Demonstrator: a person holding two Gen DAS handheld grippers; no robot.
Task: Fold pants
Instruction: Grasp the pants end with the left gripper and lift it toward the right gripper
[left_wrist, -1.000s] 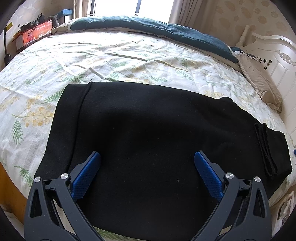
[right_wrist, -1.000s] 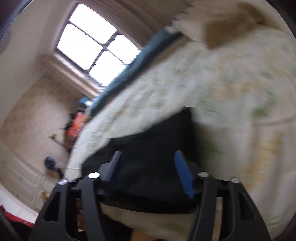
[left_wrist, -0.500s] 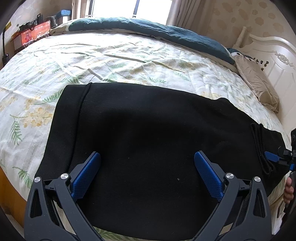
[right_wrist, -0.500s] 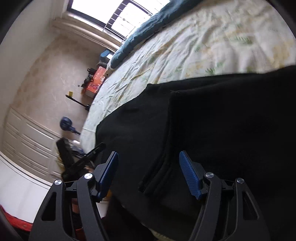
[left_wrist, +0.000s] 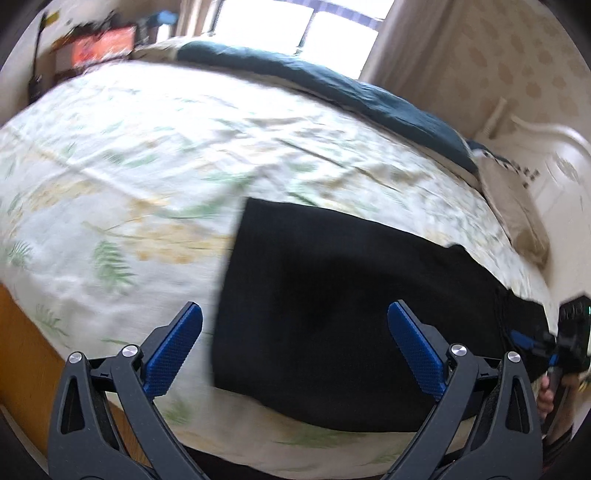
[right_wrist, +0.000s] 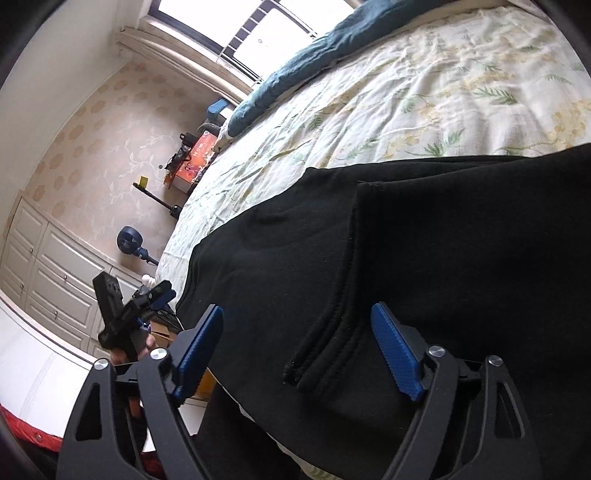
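Observation:
Black pants (left_wrist: 351, 295) lie spread flat on the floral bedsheet (left_wrist: 147, 166), near the bed's front edge. My left gripper (left_wrist: 295, 332) is open over their left end; the cloth's side edge runs between the fingers and nothing is gripped. In the right wrist view the pants (right_wrist: 443, 240) fill the lower right, with a doubled-over hem (right_wrist: 332, 314). My right gripper (right_wrist: 299, 332) hovers over that hem with its jaws opening, pads off the cloth. Each gripper shows in the other's view: the right gripper (left_wrist: 537, 349) at the far right, the left gripper (right_wrist: 159, 297) in a hand.
A dark teal blanket (left_wrist: 332, 88) lies along the far side of the bed. A beige pillow (left_wrist: 517, 214) and white headboard (left_wrist: 554, 155) stand to the right. The wooden bed frame (left_wrist: 22, 332) shows at the left. Beyond the bed are an orange box (right_wrist: 195, 158), a small fan (right_wrist: 129, 240) and white drawers (right_wrist: 48, 266).
My left gripper has slid left, so the pants' left edge now lies between its fingers. The right gripper swung in over the hem, then held there while its jaws widened.

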